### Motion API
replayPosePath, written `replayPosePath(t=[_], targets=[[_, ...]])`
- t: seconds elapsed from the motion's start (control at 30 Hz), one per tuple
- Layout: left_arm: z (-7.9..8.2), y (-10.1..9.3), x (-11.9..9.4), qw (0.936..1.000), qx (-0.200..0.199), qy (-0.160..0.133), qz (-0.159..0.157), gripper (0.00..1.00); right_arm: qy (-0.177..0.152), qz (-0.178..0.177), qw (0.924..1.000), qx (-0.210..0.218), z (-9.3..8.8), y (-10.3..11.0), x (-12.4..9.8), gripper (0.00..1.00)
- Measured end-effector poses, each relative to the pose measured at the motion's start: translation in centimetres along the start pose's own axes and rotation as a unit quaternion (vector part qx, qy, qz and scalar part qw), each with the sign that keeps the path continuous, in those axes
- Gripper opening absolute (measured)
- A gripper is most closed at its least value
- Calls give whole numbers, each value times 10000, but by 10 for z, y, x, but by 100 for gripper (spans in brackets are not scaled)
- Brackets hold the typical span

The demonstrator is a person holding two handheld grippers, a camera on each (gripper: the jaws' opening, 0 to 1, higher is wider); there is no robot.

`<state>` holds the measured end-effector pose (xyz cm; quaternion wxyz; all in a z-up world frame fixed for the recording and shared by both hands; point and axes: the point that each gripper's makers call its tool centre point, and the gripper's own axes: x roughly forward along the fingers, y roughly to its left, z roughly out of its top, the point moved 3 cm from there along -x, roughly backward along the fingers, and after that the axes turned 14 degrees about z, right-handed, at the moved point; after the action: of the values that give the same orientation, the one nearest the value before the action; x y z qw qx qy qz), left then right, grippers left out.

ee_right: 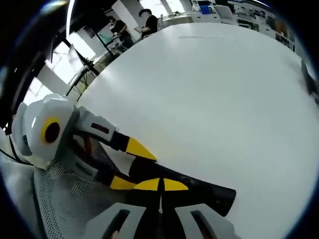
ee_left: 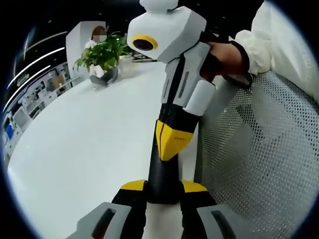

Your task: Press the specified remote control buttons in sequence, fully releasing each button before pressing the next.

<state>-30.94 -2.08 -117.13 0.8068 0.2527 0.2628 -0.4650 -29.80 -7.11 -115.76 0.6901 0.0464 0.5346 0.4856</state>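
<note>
Apparently both tongs grip the black remote (ee_left: 162, 174) by its ends: left tongs (ee_left: 162, 191) clenched on its near end, right tongs (ee_right: 160, 191) likewise, long axis running between them above the tabletop (ee_right: 209, 99).

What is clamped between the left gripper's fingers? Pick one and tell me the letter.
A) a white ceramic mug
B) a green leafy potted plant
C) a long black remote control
C: in the left gripper view the long black remote control sits gripped between the yellow-tipped fingers of the left gripper, held out over the white table.
</note>
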Motion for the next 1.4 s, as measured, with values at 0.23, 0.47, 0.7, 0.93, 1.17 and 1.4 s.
replayPosePath(t=[0.23,0.47,0.7,0.93,1.17,1.4], targets=[[0,0,0,10000,-27,0,30,25,-33,55,9999,90,0,1,-1,0],[1,0,0,10000,-18,9,32,25,33,28,10000,-38,0,2,0,0],[2,0,1,10000,-34,10,48,25,-27,59,10000,36,-1,1,0,0],[3,-1,2,10000,-47,-24,56,25,-71,69,9999,71,2,3,-1,0],[3,-1,3,10000,-56,-21,67,25,-1074,-452,9900,-799,33,9,-36,0],[3,-1,3,10000,-53,-3,73,25,-2004,-1218,9648,-1188,46,16,-91,1]])
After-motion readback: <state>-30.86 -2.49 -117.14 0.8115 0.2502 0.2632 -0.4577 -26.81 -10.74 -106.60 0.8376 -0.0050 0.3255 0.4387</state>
